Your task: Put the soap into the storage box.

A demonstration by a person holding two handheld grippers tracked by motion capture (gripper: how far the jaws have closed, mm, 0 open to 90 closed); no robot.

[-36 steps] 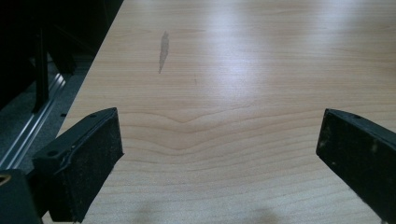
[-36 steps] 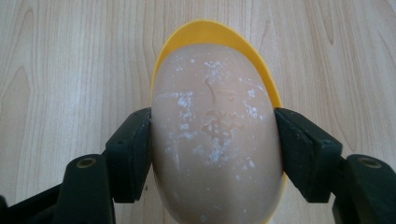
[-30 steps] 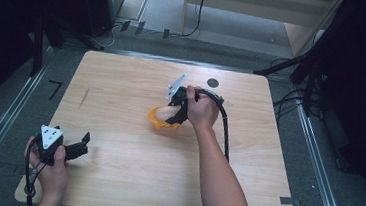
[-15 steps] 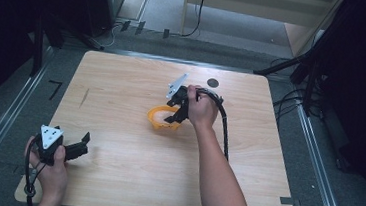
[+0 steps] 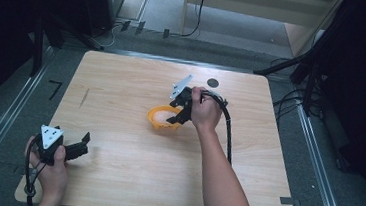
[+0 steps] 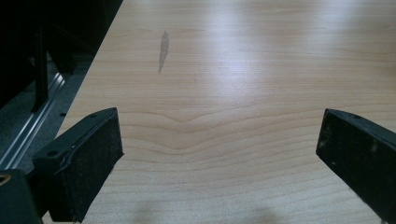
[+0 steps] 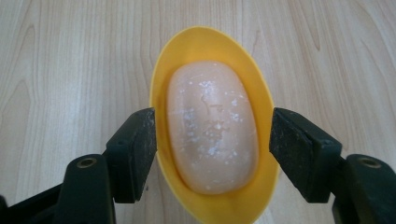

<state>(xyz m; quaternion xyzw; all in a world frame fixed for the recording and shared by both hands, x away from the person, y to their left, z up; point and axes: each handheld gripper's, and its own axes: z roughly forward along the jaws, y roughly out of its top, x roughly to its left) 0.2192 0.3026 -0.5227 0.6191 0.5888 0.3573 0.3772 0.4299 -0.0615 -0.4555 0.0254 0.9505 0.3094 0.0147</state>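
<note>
Fingers of your right gripper clamp the yellow dish mid-surface, forearm reaching in, pointing down; soap lies inside. Your left gripper rests released, level, at the near-left corner.

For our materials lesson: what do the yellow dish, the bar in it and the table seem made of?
Yellow dish: probably plastic, smooth with an even sheen. Bar: likely soap, matte peach with white flecks. Table: wood or wood-look laminate, visible grain, slight gloss.
</note>
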